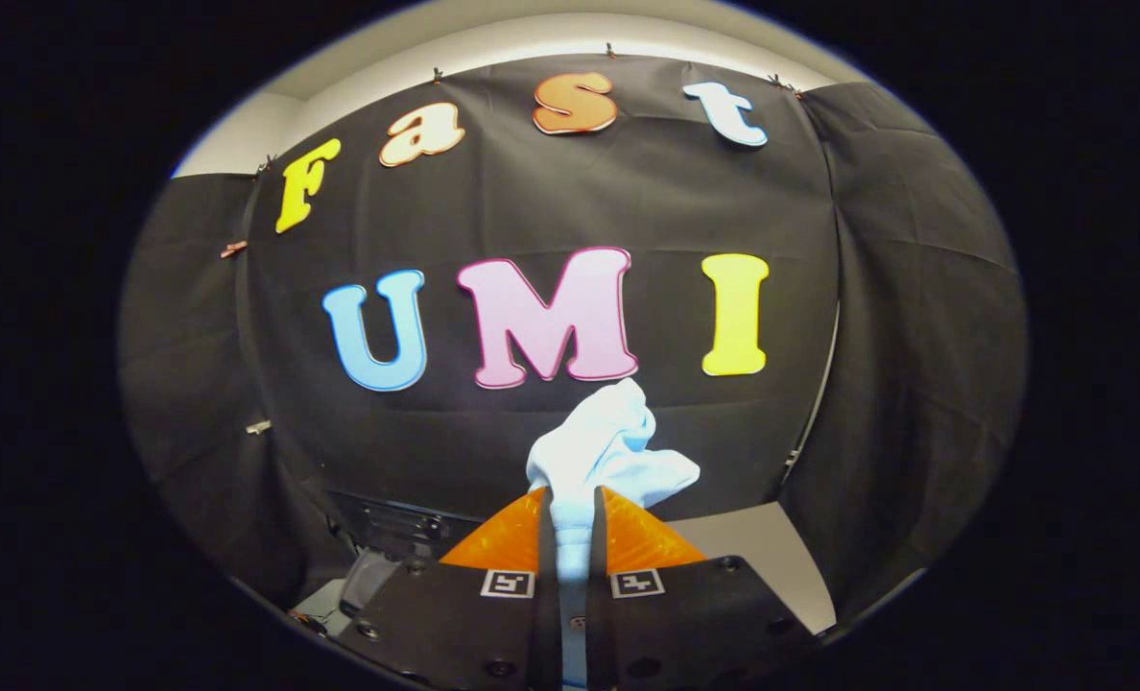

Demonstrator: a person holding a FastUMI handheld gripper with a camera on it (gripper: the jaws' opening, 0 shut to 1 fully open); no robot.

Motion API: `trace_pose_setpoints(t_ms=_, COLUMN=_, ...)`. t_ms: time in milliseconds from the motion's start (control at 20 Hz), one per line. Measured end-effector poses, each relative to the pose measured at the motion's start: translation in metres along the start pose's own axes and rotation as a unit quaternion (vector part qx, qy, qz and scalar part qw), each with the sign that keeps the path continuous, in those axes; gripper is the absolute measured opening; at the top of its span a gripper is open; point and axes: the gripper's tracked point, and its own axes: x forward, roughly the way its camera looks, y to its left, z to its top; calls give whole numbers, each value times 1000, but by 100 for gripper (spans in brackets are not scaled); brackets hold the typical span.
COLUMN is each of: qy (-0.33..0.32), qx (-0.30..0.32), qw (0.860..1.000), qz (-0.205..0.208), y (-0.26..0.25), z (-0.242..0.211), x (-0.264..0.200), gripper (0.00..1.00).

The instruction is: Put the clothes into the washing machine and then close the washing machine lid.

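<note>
Gripper (571,499) fingers clenched on a white cloth (608,451), pinched between both. Cloth bunches up just past the fingertips, held in the air before the black wall (570,202). Pale desk (762,547) lower right, beyond fingers

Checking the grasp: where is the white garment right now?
In the gripper view, the white garment is pinched between the gripper's closed fingers, bunching up just beyond them against the black cloth wall.

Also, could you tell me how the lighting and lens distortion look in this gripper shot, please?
Gripper view: strong fisheye bending, so the black cloth wall bulges; the pale cloth, pinched by the hand-held gripper, is brightly lit and nearly washed out, while the lower corners fall into shadow; focus looks sharp, without motion blur.
</note>
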Motion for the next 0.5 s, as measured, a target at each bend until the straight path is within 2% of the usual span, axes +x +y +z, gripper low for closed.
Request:
trace_pose_setpoints(t_ms=250, qy=-12, qx=-5, qw=997, qz=77, y=97, z=14, x=13, gripper=14)
trace_pose_setpoints(t_ms=500, qy=4, qx=-19, qw=987, qz=157, y=191, z=-9, x=33, gripper=14)
